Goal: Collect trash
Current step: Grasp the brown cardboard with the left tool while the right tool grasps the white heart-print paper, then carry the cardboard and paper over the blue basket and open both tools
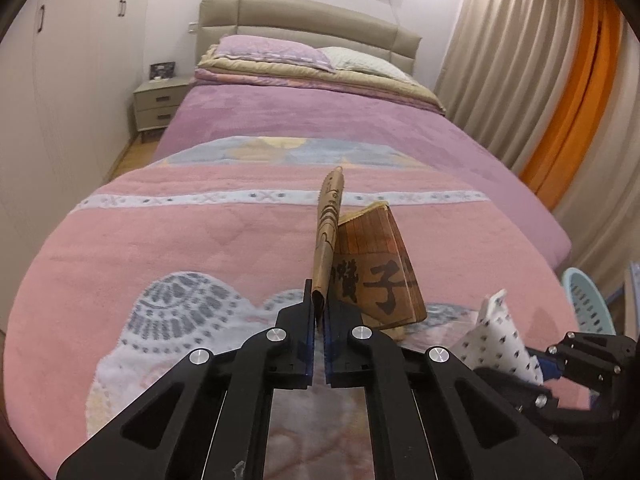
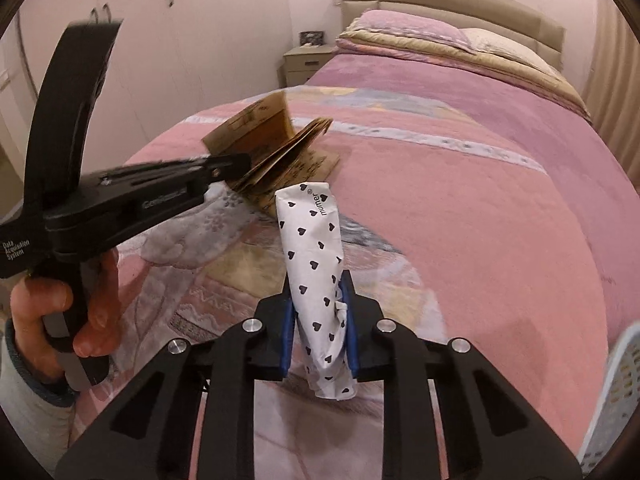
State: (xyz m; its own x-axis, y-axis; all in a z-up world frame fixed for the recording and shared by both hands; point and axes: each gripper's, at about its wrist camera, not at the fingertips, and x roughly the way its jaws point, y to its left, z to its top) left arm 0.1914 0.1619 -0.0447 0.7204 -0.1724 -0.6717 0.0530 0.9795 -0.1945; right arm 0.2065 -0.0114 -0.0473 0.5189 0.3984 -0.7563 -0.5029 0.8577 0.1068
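Brown paper bag (image 1: 372, 264) pinched by one flap in left tongs (image 1: 319, 312), lifted over pink blanket on bed (image 1: 168, 240). White wrapper with black hearts (image 2: 316, 280) clamped upright in right tongs (image 2: 320, 320), beside the bag. Pale perforated basket (image 1: 588, 300) at bed's right edge.

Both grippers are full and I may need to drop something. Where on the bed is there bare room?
Free: the purple bedspread between pillows and pink blanket. Crowded: near the brown paper bag and white wrapper.
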